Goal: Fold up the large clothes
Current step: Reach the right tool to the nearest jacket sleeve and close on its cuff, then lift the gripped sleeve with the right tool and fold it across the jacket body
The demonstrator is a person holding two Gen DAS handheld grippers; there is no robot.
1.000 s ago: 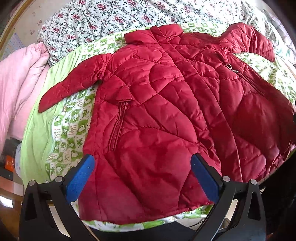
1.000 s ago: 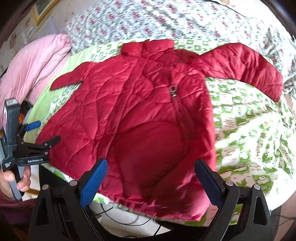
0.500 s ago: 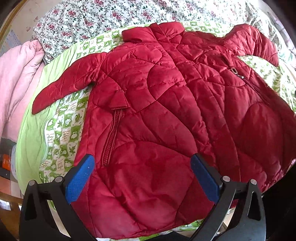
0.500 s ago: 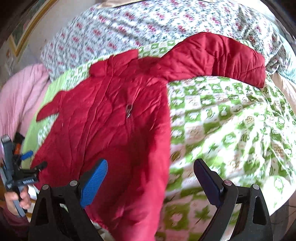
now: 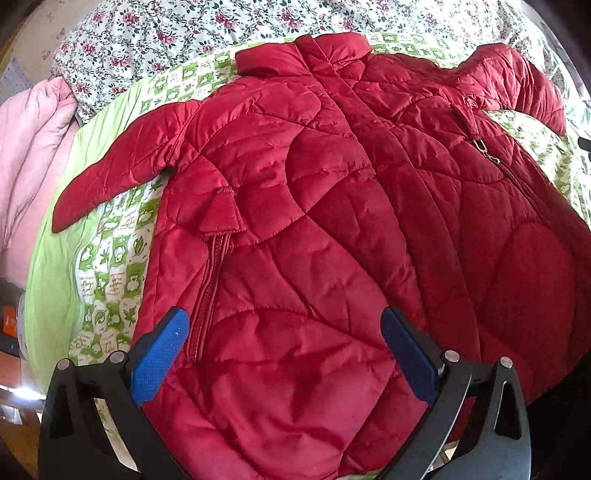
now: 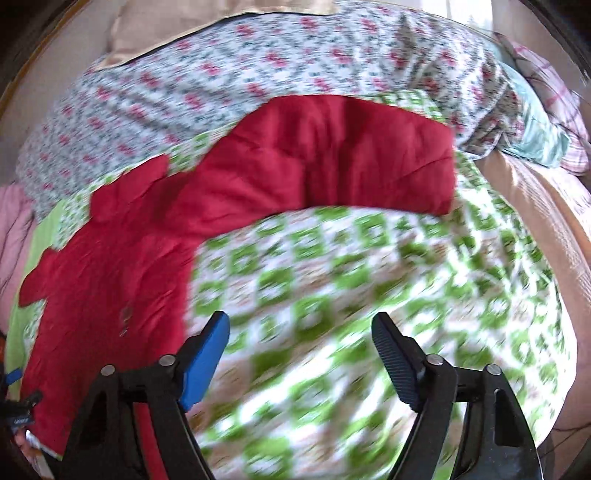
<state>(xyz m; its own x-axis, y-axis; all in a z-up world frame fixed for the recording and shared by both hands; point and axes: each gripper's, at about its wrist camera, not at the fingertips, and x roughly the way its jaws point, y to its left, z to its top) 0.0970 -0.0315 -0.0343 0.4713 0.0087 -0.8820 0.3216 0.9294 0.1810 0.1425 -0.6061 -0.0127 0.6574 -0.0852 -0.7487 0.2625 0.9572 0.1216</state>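
A red quilted jacket (image 5: pixel 332 221) lies spread flat, front up, on a green-and-white patterned bedspread (image 5: pixel 110 266), collar far, hem near. My left gripper (image 5: pixel 284 347) is open and empty, hovering over the jacket's lower left front near the pocket zip. In the right wrist view the jacket (image 6: pixel 110 280) is at the left and its right sleeve (image 6: pixel 332 166) stretches across the far bedspread. My right gripper (image 6: pixel 299 343) is open and empty above the bare bedspread (image 6: pixel 369 277), right of the jacket's body. That view is motion-blurred.
A floral quilt (image 5: pixel 184 33) lies beyond the jacket; it also shows in the right wrist view (image 6: pixel 221 81). A pink blanket (image 5: pixel 26 158) is heaped at the left. Pillows (image 6: pixel 546 110) sit at the far right. The bed's near edge is just below both grippers.
My right gripper has swung right, off the jacket's body to over the bare bedspread, facing the right sleeve. My left gripper has moved slightly closer over the jacket's hem. Both stay open.
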